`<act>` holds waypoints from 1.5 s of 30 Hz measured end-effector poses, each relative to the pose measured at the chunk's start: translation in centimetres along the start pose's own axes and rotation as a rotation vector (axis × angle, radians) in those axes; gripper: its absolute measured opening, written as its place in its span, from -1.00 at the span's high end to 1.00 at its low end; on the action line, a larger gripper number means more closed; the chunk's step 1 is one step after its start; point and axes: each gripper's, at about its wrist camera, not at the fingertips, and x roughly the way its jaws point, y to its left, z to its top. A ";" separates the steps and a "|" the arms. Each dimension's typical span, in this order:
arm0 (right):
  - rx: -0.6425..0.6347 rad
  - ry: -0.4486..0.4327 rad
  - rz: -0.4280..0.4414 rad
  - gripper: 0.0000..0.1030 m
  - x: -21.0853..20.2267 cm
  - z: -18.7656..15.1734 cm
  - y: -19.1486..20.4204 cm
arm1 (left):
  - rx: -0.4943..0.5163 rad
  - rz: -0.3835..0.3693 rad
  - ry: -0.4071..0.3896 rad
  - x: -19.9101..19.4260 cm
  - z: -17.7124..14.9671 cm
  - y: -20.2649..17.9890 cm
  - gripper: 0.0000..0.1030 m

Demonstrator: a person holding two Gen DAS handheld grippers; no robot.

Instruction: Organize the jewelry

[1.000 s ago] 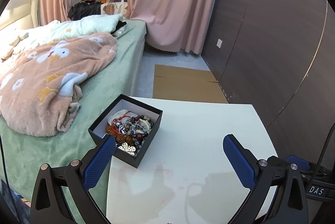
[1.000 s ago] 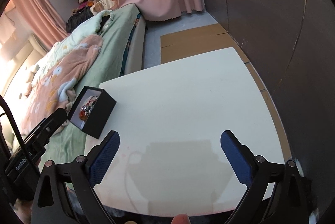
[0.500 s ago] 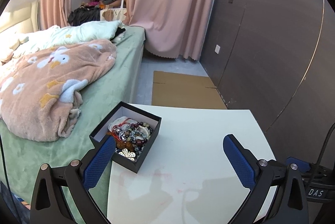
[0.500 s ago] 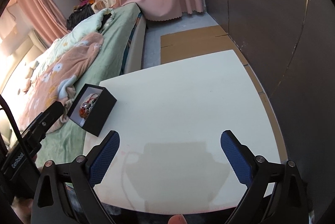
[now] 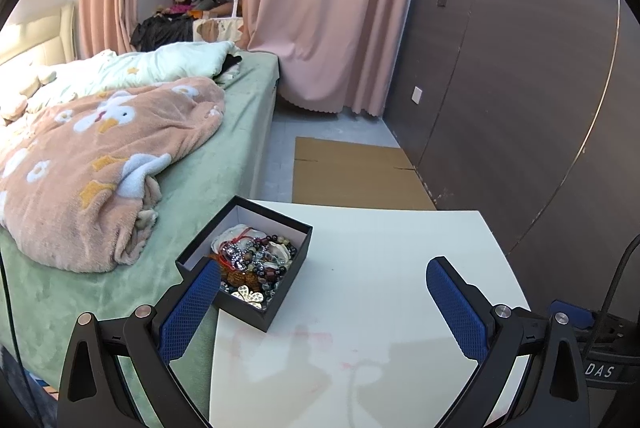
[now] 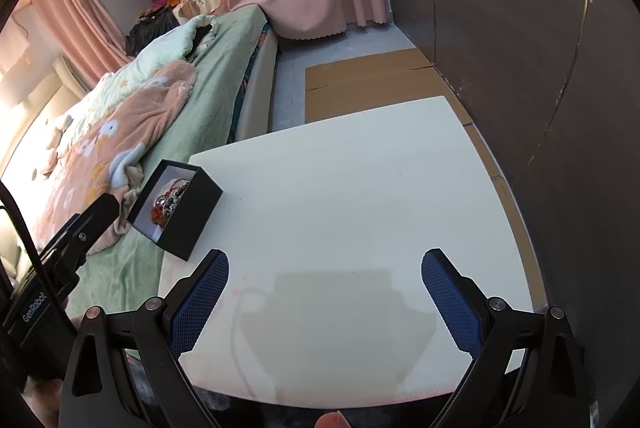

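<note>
A black open box [image 5: 276,302] with a white lining sits at the left edge of a white table [image 5: 384,268], partly overhanging toward the bed. It holds a tangle of jewelry [image 5: 256,268]: beaded bracelets, a red cord and gold flower pieces. The box also shows in the right wrist view [image 6: 188,224]. My left gripper [image 5: 322,286] is open and empty, low over the table, its left finger [image 5: 190,308] beside the box's near corner. My right gripper [image 6: 324,280] is open and empty above the table's near middle [image 6: 360,208]. The left gripper's body [image 6: 60,252] shows at the left there.
A bed [image 5: 224,168] with a green sheet and a peach blanket [image 5: 92,164] lies left of the table. Flat cardboard [image 5: 352,172] lies on the floor beyond it. A dark wall panel [image 5: 520,100] stands to the right, pink curtains [image 5: 332,8] at the back.
Both grippers have drawn back and tilted up a little, so the box and table sit lower in the views. Both stay open and empty. The box has not moved.
</note>
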 end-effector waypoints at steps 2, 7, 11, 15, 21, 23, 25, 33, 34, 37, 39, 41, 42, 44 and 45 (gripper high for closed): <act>-0.007 0.001 -0.004 -0.89 0.0 0.0 0.2 | 0.001 -0.001 0.001 0.0 0.0 0.0 -0.99; -0.011 0.003 -0.006 -0.89 0.0 0.0 0.3 | 0.000 -0.001 0.003 0.0 0.0 0.1 -0.99; 0.002 0.004 -0.006 -0.89 0.0 0.1 0.2 | -0.001 -0.002 0.003 0.0 0.0 0.1 -0.99; 0.020 0.012 0.005 -0.89 0.1 0.1 -0.1 | -0.001 -0.003 0.003 0.0 0.0 0.1 -0.99; 0.023 0.004 -0.003 -0.89 0.0 0.0 -0.1 | 0.001 -0.002 0.002 -0.1 0.0 0.0 -0.99; 0.023 -0.001 -0.004 -0.89 -0.1 0.1 -0.1 | 0.001 -0.003 0.002 0.1 -0.1 0.0 -0.99; 0.025 0.000 0.001 -0.89 -0.1 0.1 -0.2 | 0.001 -0.005 0.003 0.1 0.0 -0.1 -0.99; 0.022 0.005 0.001 -0.89 -0.1 0.1 -0.1 | 0.000 -0.004 0.002 0.1 -0.1 -0.1 -0.99; 0.022 0.005 0.001 -0.89 0.0 0.1 -0.1 | 0.000 -0.003 0.000 0.1 0.0 -0.1 -0.99; 0.022 0.007 0.003 -0.89 -0.1 0.1 -0.1 | -0.001 -0.005 -0.003 0.1 -0.1 -0.2 -0.99; 0.020 0.007 0.001 -0.89 -0.1 0.1 -0.1 | 0.001 -0.005 0.000 0.2 -0.1 -0.1 -0.99; 0.018 0.007 0.000 -0.89 -0.1 0.1 0.0 | 0.000 -0.004 0.001 0.1 0.0 0.0 -0.99; 0.018 0.007 0.000 -0.89 -0.1 0.1 0.1 | 0.000 -0.005 0.001 0.1 -0.1 -0.1 -0.99; 0.020 0.007 0.001 -0.89 0.0 0.1 0.1 | 0.000 -0.004 0.000 0.1 -0.1 -0.1 -0.99; 0.021 0.007 0.000 -0.89 -0.1 0.1 0.1 | 0.000 -0.004 -0.002 0.1 -0.1 -0.1 -0.99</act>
